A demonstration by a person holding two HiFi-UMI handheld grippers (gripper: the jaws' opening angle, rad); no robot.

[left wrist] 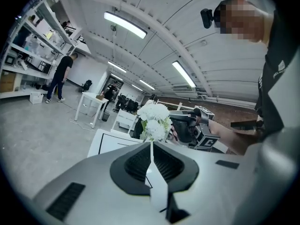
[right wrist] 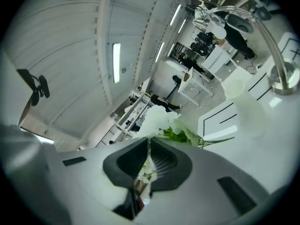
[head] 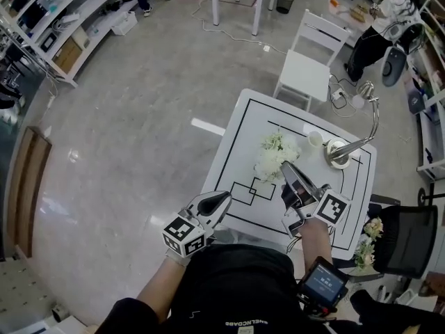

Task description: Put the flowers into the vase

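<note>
Near the middle of the table (head: 240,145), my right gripper (head: 286,166) is clamped on the flowers (head: 277,155). The vase (head: 315,138) stands just beside them, toward the far edge. My left gripper (head: 225,197) is clenched on nothing. I read this as the carry step. Next I would need the stems pointed down over the vase mouth.

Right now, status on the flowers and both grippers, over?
Right gripper shut on flowers, held above table. Left gripper shut, empty. Vase unfilled beyond them; lamp close beside it.
</note>
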